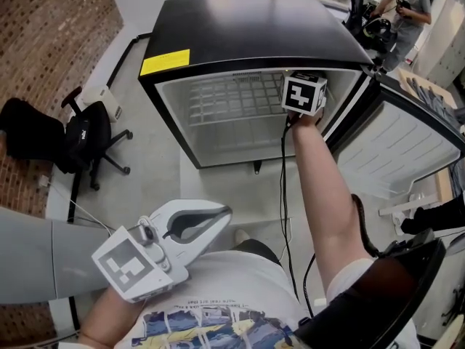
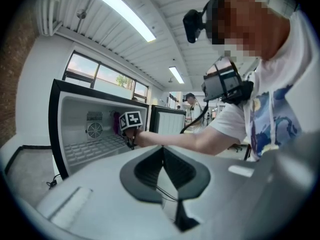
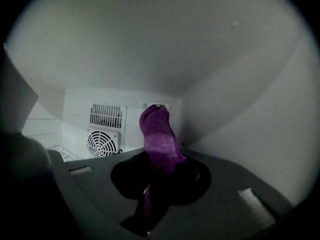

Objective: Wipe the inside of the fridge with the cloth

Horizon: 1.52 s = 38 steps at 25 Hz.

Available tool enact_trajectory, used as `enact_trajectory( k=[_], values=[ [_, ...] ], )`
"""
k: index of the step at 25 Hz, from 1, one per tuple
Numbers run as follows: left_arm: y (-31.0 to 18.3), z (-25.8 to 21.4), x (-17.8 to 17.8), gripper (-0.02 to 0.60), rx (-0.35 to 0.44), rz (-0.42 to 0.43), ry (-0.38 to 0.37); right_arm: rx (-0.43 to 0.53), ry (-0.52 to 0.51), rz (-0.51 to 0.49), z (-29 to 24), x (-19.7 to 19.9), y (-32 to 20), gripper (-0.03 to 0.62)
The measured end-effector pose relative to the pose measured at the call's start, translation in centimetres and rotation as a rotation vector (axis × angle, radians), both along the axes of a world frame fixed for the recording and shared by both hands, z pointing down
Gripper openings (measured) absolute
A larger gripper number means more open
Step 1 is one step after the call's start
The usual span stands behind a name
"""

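Observation:
A black mini fridge point(image 1: 254, 27) stands open, its white inside facing me. My right gripper point(image 1: 304, 93) reaches into the upper right of the cavity, and only its marker cube shows in the head view. It is shut on a purple cloth point(image 3: 159, 136), which sticks up past the jaws toward the back wall, beside a round fan point(image 3: 101, 142). Whether the cloth touches the wall I cannot tell. My left gripper point(image 1: 224, 212) hangs low near my body, well short of the fridge, shut with nothing in it. From the left gripper view the fridge point(image 2: 75, 129) lies ahead.
The fridge door point(image 1: 407, 147) swings out to the right. A wire shelf point(image 1: 225, 97) spans the cavity. A black office chair point(image 1: 87, 133) stands on the left by a brick wall. A person point(image 1: 408, 6) stands at the far back right. A cable runs down from my right arm.

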State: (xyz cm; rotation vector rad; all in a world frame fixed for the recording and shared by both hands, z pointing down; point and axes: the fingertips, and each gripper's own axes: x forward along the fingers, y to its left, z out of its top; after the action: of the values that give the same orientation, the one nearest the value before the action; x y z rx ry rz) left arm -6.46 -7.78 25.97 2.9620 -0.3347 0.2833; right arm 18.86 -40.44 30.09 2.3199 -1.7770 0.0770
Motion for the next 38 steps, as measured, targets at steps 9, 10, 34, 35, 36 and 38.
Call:
enact_trajectory(
  k=[9,10,34,35,36,38],
  values=[
    [-0.8,0.3,-0.6,0.006,-0.008,-0.036,-0.016,-0.056,-0.009,-0.088,1.3,-1.5,-2.7,0.054],
    [-0.8,0.3,-0.7,0.006,-0.010,-0.040,-0.018,-0.059,-0.004,-0.096,1.3,-1.7,-2.9,0.054],
    [-0.2,0.2,-2.3,0.006,-0.026,-0.068,-0.018,-0.045,0.016,-0.360,0.9,-11.6,-3.4,0.054],
    [-0.3,0.2,-2.5,0.006,-0.026,-0.072,-0.018,-0.043,0.017,-0.368,0.9,-12.0,-3.4,0.054],
    [-0.3,0.3,-2.7,0.005,-0.026,-0.075,-0.018,-0.042,0.018,-0.378,0.8,-12.5,-3.4,0.054],
    [-0.4,0.3,-2.9,0.005,-0.025,-0.080,-0.016,-0.043,0.019,-0.399,0.9,-13.5,-3.5,0.054]
  ],
)
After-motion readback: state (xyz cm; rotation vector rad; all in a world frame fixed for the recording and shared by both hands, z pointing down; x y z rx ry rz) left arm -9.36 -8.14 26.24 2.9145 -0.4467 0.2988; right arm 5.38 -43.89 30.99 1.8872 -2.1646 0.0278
